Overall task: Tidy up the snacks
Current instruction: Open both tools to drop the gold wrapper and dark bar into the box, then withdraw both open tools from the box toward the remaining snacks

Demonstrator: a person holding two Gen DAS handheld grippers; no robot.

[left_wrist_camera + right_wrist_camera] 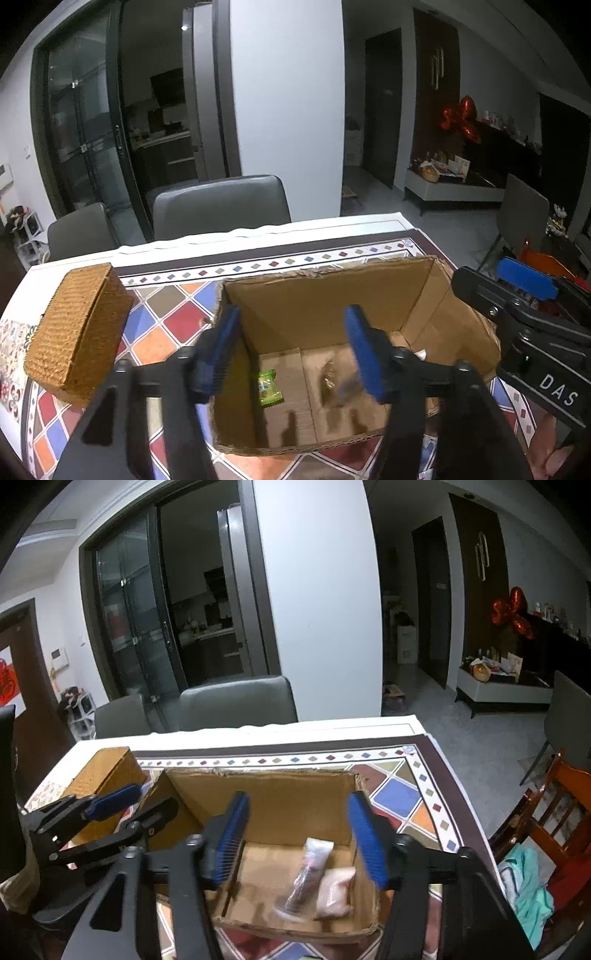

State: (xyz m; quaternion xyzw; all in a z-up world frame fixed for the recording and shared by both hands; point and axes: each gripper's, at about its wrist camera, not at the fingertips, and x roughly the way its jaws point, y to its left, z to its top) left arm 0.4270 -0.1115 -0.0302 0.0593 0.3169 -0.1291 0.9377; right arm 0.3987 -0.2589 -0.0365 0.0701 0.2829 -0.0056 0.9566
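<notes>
An open cardboard box (314, 291) stands on the patterned table. In the left wrist view a green snack packet (269, 387) lies flat on its floor, beside a blurred brownish snack (332, 384). My left gripper (291, 350) is open and empty above the box. In the right wrist view my right gripper (299, 834) is open above the box (266, 794); a clear-wrapped snack stick (306, 875) and a pale pink packet (336, 893) show blurred inside it. The right gripper also shows in the left wrist view (524, 295), and the left gripper in the right wrist view (122, 812).
A woven brown basket box (77, 332) stands left of the cardboard box, also in the right wrist view (107, 775). Grey chairs (221, 206) stand behind the table's far edge. A wooden chair with teal cloth (535, 856) is at the right.
</notes>
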